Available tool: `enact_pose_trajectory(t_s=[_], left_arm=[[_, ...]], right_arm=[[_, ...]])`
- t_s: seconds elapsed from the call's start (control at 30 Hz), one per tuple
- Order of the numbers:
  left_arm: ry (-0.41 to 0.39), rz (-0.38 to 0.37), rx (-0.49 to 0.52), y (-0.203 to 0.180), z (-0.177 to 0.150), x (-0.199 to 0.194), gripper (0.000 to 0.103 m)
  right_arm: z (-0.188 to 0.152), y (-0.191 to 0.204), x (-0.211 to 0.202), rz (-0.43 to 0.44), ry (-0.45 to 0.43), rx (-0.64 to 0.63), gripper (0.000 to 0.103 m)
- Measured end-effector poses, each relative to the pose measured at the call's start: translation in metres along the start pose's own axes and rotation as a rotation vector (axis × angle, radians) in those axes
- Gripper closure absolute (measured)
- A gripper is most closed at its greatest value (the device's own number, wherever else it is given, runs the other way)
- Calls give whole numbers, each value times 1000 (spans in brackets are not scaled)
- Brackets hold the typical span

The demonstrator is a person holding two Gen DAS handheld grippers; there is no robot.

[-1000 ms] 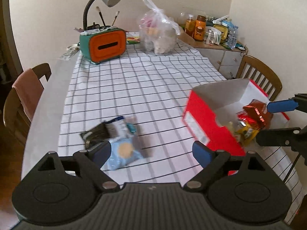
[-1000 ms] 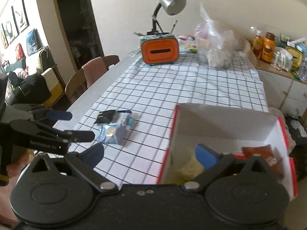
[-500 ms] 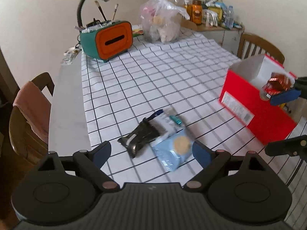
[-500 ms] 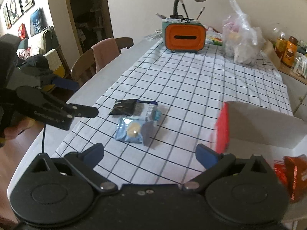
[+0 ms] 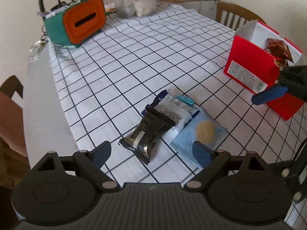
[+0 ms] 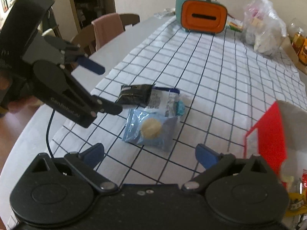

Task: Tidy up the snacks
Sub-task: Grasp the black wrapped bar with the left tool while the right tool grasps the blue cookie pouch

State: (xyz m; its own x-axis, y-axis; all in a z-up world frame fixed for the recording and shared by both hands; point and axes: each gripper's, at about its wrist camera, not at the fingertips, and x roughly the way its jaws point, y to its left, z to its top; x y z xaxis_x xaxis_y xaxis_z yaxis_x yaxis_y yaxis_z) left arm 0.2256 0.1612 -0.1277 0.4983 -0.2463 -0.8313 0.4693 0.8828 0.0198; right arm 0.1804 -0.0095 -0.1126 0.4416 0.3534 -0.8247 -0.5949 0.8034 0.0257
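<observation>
Both grippers w/ fingers spread wide, nothing held: left gripper [image 5: 151,151] and right gripper [image 6: 149,153] hover over the snack pile on the checked cloth [image 5: 153,57] of the desk. Black packet [image 5: 147,132] lies partly on the white packet [image 5: 172,111]; light-blue cookie packet [image 5: 201,132] beside them. Red box [image 5: 249,65] w/ snacks inside stands near, at the right.

Glossy black foil packet [image 5: 147,133] and shiny light-blue plastic packet [image 5: 199,134] ahead of the fingers on matt checked cloth [image 5: 145,57]; matt red cardboard box [image 5: 251,65]
</observation>
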Motion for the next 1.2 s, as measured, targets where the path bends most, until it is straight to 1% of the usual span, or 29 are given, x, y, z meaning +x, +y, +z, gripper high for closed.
enact_pose_trajectory(t_s=[0.07, 0.23, 0.47, 0.53, 0.6, 0.77, 0.83, 0.93, 1.0, 1.03, 1.1, 1.17, 1.2], left_arm=[[13, -29, 2, 8, 2, 7, 11], [42, -58, 2, 23, 9, 27, 11], [69, -89, 21, 29, 15, 47, 12], [75, -105, 26, 30, 17, 51, 14], [85, -111, 34, 29, 19, 55, 20], [109, -106, 44, 23, 20, 62, 29], [104, -108, 32, 23, 20, 61, 30], [99, -106, 7, 25, 20, 59, 40], [93, -109, -12, 27, 21, 58, 49], [91, -110, -20, 27, 21, 58, 51], [84, -106, -37, 28, 20, 57, 59], [76, -93, -48, 27, 18, 56, 65], [73, -88, -55, 27, 17, 55, 67]], right_arm=[[2, 2, 11, 1, 16, 9, 2], [11, 6, 36, -27, 31, 22, 3], [18, 8, 58, -41, 34, 49, 4], [20, 8, 63, -51, 37, 51, 4], [21, 7, 68, -59, 41, 56, 5], [20, 6, 74, -73, 40, 44, 6], [19, 5, 77, -73, 47, 44, 11], [15, 4, 78, -69, 51, 32, 12], [12, 2, 78, -57, 45, 31, 15], [12, 1, 77, -52, 43, 32, 16], [10, 0, 75, -49, 37, 27, 19], [9, 0, 73, -46, 34, 23, 21], [8, 0, 73, -44, 30, 22, 24]])
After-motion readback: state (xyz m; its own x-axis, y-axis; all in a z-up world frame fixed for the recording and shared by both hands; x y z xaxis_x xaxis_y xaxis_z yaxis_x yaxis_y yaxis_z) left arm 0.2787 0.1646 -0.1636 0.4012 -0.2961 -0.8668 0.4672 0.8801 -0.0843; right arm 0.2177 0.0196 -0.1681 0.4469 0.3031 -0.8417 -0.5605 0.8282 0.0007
